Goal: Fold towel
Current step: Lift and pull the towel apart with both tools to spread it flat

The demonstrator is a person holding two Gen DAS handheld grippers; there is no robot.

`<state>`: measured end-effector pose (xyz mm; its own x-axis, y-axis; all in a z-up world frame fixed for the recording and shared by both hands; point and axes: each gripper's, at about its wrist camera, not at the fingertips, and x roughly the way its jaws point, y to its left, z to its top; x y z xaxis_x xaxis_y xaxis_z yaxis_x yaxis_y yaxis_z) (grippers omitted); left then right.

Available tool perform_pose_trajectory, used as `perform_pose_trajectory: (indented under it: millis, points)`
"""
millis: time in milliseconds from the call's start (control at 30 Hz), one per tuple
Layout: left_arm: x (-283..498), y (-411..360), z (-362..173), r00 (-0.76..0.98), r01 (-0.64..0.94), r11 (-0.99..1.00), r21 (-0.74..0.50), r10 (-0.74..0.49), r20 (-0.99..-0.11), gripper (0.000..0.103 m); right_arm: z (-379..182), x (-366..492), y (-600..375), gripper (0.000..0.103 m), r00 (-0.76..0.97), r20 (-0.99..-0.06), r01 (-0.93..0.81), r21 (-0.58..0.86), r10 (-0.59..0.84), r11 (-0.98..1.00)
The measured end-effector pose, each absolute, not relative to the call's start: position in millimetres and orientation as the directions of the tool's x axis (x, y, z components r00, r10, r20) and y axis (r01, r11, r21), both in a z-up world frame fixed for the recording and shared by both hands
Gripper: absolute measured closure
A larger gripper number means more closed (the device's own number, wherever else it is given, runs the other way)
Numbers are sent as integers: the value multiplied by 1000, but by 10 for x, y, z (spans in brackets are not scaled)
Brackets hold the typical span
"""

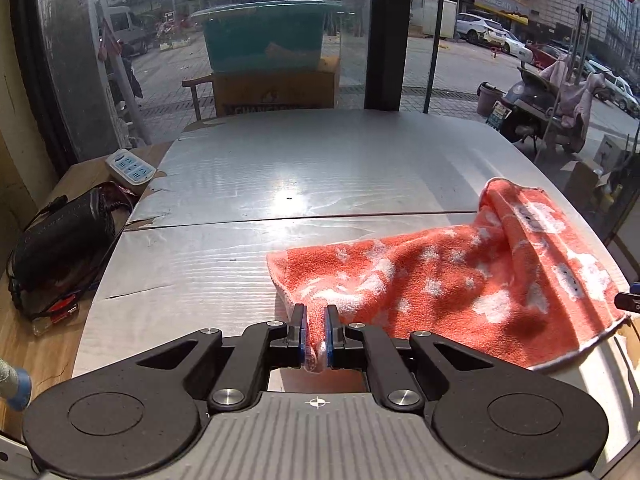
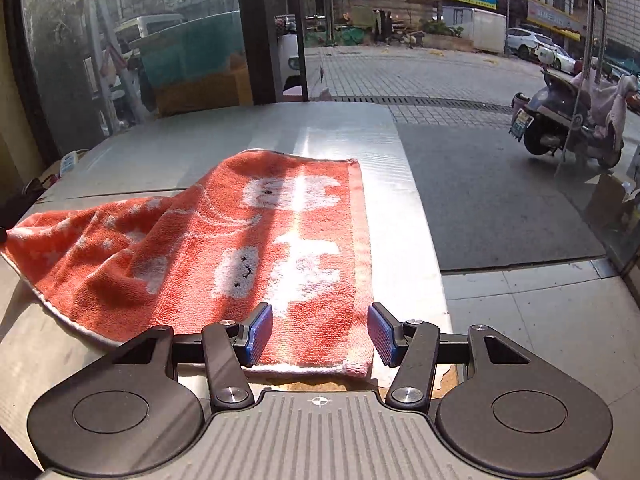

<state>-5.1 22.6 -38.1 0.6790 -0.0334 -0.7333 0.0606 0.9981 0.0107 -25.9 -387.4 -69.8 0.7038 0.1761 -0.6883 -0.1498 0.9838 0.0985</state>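
Observation:
An orange towel (image 1: pixel 440 288) with white stars and cloud faces lies rumpled across the silver table (image 1: pixel 280 184). My left gripper (image 1: pixel 316 320) is shut on a bunched near corner of it, cloth pinched between the blue pads (image 1: pixel 305 336). In the right wrist view the same towel (image 2: pixel 224 248) lies mostly flat at its right end, its near edge at the table's front. My right gripper (image 2: pixel 320 330) stands open above that near edge, its blue pads (image 2: pixel 258 334) well apart and off the cloth.
A black bag (image 1: pixel 60 240) and a white power strip (image 1: pixel 130 165) sit on the wooden ledge left of the table. Glass panes stand behind the table. The table's right edge (image 2: pixel 424 216) drops to the floor just beside the towel.

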Motion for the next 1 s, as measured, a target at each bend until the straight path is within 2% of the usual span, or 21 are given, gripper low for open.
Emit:
perform_pose_trajectory:
  millis: [100, 500, 533, 567, 600, 633, 767, 1000]
  points:
    - [-34, 197, -436, 665, 72, 997, 12, -39, -746, 94, -703, -193, -3853, 49, 688, -718, -116, 32, 104, 993]
    - [80, 205, -681, 602, 76, 997, -3, -49, -797, 94, -722, -111, -3874, 49, 674, -720, -148, 90, 167, 985]
    - [83, 226, -681, 603, 69, 998, -8, -48, -797, 95, -717, -100, -3856, 51, 672, -720, -154, 90, 171, 984]
    - [87, 246, -681, 603, 62, 998, -13, -48, -796, 96, -709, -94, -3840, 62, 671, -721, -162, 89, 176, 983]
    - [90, 267, -681, 604, 55, 998, -18, -47, -796, 97, -698, -98, -3823, 82, 668, -721, -173, 88, 183, 981]
    - [95, 289, -679, 603, 49, 998, -25, -50, -796, 97, -690, -100, -3801, 92, 665, -722, -182, 89, 190, 979]
    - [112, 373, -662, 600, 28, 998, -52, -58, -798, 98, -702, -77, -3666, 95, 667, -726, -203, 38, 167, 978]
    - [141, 483, -463, 627, 12, 995, -98, -84, -774, 98, -604, -18, -3830, 95, 670, -691, -186, 197, 271, 963]
